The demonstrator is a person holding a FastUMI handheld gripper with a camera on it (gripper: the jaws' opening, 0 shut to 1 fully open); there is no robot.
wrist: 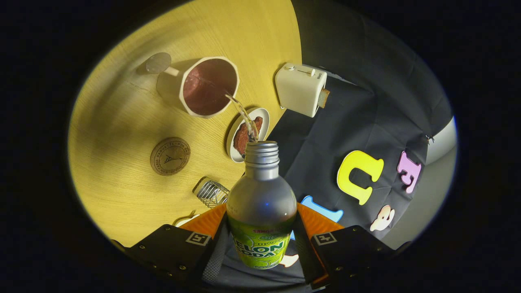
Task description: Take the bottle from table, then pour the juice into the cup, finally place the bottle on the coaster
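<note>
Bottle (261, 203) mouth toward cup (208, 86)

Dim, warm light. Table (122, 122) lit unevenly, darker toward the near rim. Soft shadow lay beside the cup (207, 86). Bottle (261, 199) sharp, faint sheen on its shoulder. Fisheye bending strong at the edges.

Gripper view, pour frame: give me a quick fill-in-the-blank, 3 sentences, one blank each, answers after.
1. The gripper is shut on the ____, whose cap is off.
2. A thin stream runs from the bottle mouth into the ____ with the long handle.
3. The round wooden ____ lies bare on the table, beside the cup and the plate of toast.

Missing words: bottle; cup; coaster
</note>
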